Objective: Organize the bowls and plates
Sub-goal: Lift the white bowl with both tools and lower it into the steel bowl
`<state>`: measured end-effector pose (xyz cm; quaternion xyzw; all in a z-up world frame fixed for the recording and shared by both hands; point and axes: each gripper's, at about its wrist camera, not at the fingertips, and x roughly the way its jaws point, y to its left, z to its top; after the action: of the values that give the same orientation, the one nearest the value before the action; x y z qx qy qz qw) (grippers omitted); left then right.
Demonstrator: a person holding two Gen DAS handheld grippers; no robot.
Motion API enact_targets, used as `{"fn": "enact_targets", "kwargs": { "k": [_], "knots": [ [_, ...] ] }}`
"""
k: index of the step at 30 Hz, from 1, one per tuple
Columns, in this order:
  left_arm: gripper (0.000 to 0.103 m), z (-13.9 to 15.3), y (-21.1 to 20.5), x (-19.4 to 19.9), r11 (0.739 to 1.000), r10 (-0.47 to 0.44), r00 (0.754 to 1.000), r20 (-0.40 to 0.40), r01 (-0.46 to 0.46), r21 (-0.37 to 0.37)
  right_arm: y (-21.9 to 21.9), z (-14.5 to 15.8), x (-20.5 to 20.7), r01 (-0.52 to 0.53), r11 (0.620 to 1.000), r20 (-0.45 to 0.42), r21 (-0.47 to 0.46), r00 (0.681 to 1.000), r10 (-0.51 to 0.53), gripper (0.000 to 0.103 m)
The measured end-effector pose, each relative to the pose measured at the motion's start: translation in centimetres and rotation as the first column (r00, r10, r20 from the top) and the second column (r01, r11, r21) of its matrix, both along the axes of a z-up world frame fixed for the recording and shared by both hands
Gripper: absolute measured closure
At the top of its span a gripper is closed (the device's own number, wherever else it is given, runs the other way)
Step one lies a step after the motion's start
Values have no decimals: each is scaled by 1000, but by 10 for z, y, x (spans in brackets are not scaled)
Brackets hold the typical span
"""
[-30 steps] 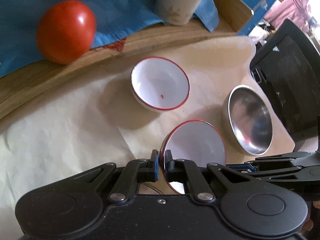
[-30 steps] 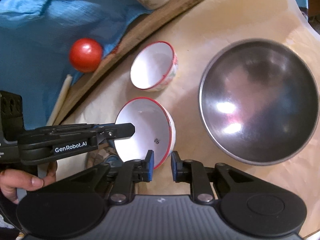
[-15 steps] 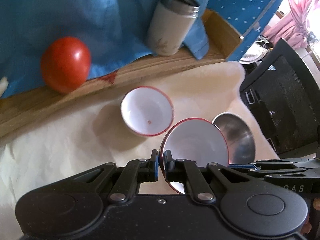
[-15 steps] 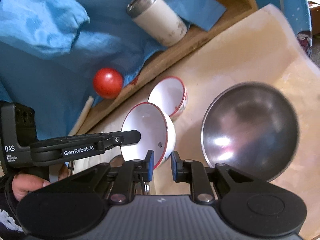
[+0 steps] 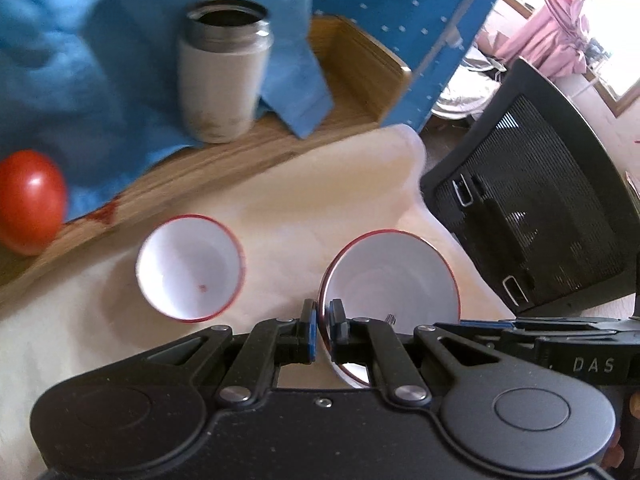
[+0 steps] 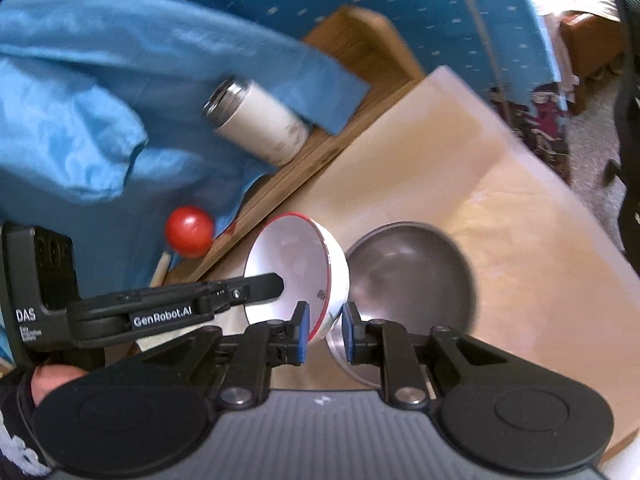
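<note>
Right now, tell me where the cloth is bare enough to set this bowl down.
Bare cloth lies right of the steel bowl, and left of the resting bowl below the wooden tray. Crowded: the tray, with tumbler, tomato, blue fabric.

Black mesh chair (image 5: 532, 208), pink curtains (image 5: 568, 16), sunlit window (image 5: 616, 36)

place: home room | cues: pink curtain (image 5: 560, 12); mesh office chair (image 5: 532, 208); cloth-covered table (image 5: 320, 208)

Right gripper (image 6: 323, 332) jaws pinch tilted red-rimmed bowl (image 6: 292, 268) beside steel bowl (image 6: 416, 284).
</note>
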<state>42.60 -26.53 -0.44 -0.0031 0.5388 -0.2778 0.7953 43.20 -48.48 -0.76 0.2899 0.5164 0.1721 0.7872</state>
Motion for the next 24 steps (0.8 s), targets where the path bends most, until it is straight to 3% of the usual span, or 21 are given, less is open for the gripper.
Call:
{"fn": "enact_targets", "kwargs": {
  "k": [11,24],
  "knots": [
    [97,-30,-40,-8,999,3,999,-47,-1,45,-29,-24,7,36,998,-82,-45,996,-40,83],
    [95,-52,-43,-11,993,83,992,-94,-74,95,-24,-43,17,-22,995,-132,-92,991,9,83]
  ]
}}
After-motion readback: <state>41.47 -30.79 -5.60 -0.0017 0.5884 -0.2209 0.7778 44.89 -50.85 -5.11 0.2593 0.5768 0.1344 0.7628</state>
